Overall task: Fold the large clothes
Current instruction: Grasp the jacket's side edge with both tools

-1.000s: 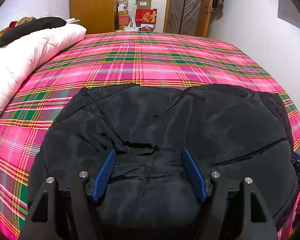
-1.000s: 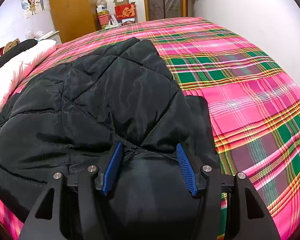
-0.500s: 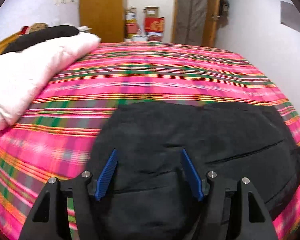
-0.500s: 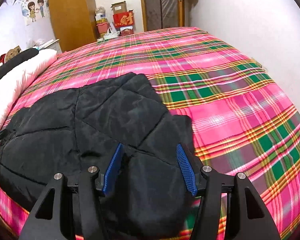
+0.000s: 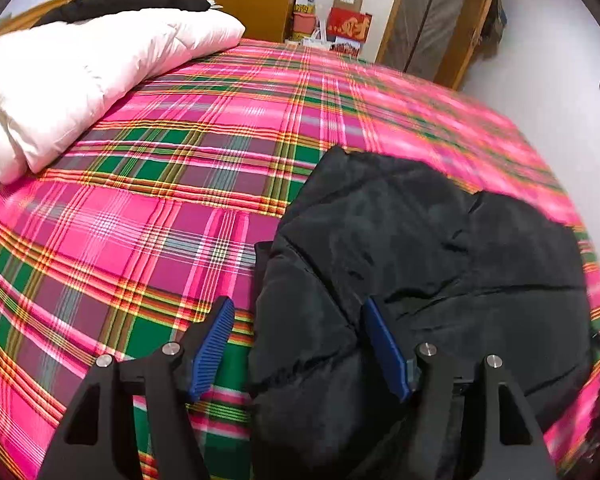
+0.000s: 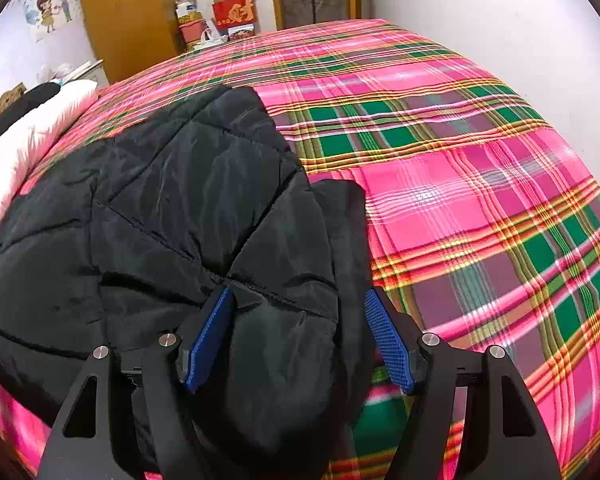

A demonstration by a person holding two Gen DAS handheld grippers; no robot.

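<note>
Black quilted jacket (image 6: 172, 216) lies folded into a bulky bundle at the near edge of the bed (image 6: 440, 184), on the pink and green plaid cover, with a white duvet (image 5: 80, 68) well apart toward the headboard side. My right tool (image 6: 298, 340) stands wide and its jaws are opening; the jacket's right edge sits between the blue pads, but they do not press on it. My left tool (image 5: 298, 344) is also wide and holds nothing: its right pad lies against or just over the jacket's left edge, I cannot tell which, and its left pad hangs over bare plaid. I judge the fold to be laid down, with release under way. Risks from here: the padded fabric is springy and slick, so the upper layer may lift or slide open once free. A strip of lower layer (image 6: 348, 240) already shows past the right edge, so the stack is uneven. Pulling either tool away at a low angle could snag a seam and drag the bundle toward the bed's edge.
</note>
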